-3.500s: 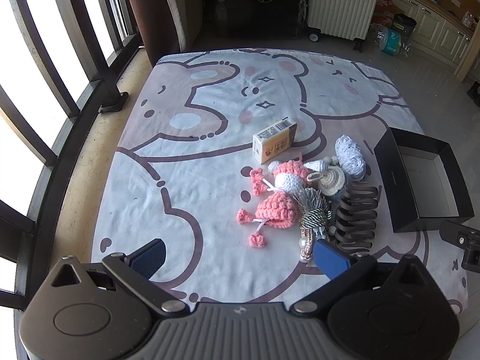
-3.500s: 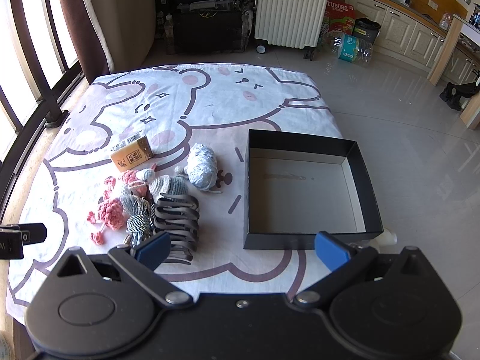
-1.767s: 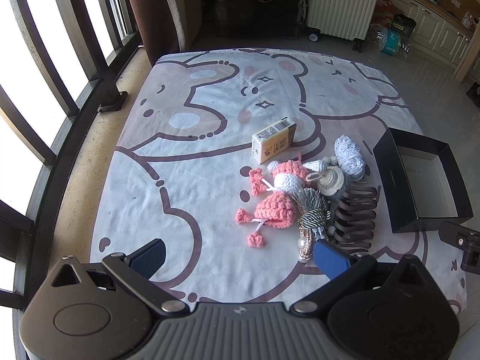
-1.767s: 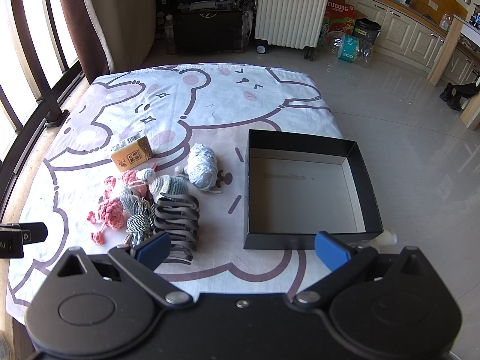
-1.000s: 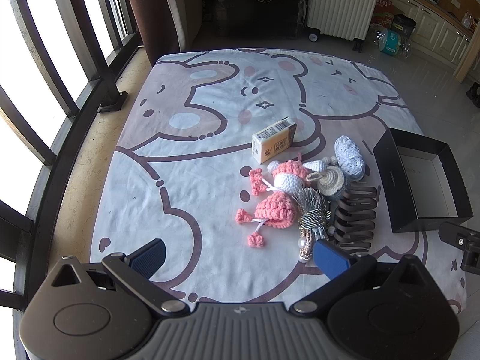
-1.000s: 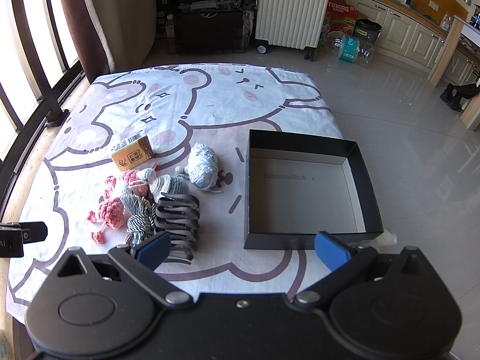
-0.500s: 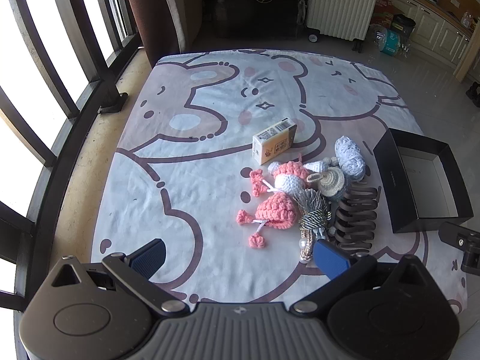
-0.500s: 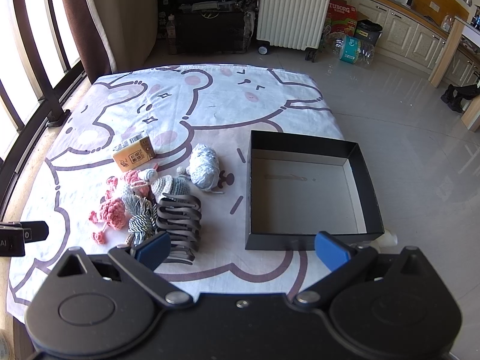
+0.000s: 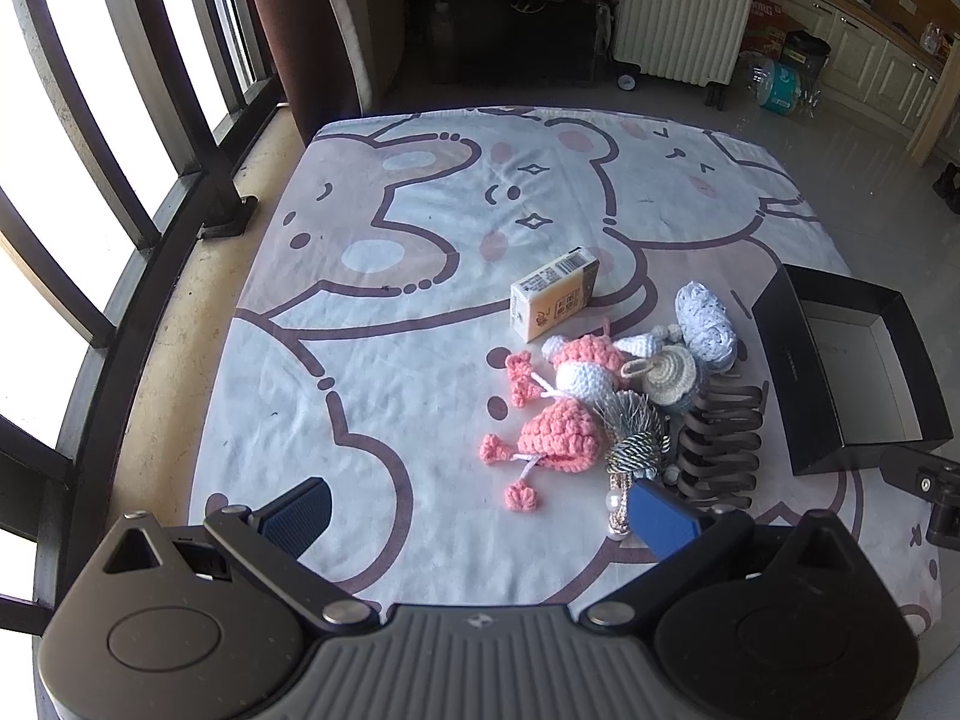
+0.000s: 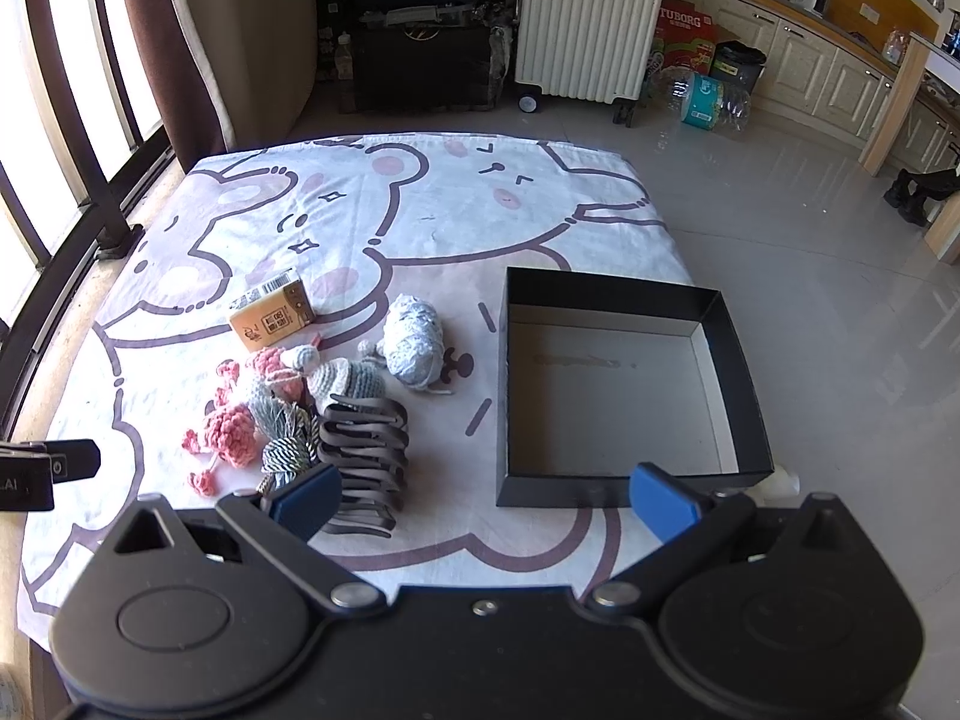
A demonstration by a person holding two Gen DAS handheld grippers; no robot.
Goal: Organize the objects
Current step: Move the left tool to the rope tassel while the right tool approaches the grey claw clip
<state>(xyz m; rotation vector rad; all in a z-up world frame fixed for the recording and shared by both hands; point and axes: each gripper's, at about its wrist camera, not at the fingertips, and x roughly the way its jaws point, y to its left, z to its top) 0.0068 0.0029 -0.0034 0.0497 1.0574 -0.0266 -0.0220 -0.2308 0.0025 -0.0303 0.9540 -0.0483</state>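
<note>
On the cartoon-bear sheet (image 10: 420, 222), spread over a low mattress, a cluster of small things is gathered just left of an open black box (image 10: 624, 378), which is seen to be empty. Nearest the right hand-held gripper (image 10: 485, 495) lies a dark claw hair clip (image 10: 363, 450), its long axis running away from the camera, almost in line with the fingers; its near end is partly hidden behind the left blue pad (image 10: 306, 495). Beside it are packed a striped tassel (image 10: 288, 450), a pink crochet piece (image 10: 231, 426), a pale crochet hat (image 10: 348, 381) and a light blue yarn ball (image 10: 414, 339), with a small yellow carton (image 10: 273, 315) a little farther off. From the left hand-held gripper (image 9: 480, 516) the same cluster is placed ahead and to the right, the hair clip (image 9: 720, 444) just beyond its right pad (image 9: 663, 519) and the box (image 9: 852, 372) at the far right. The right hand is judged the nearer to both clip and box, so a short shift to the left and down would be called for. Both hand-held grippers are held wide apart above the sheet, and nothing is gripped or touched by either.
</note>
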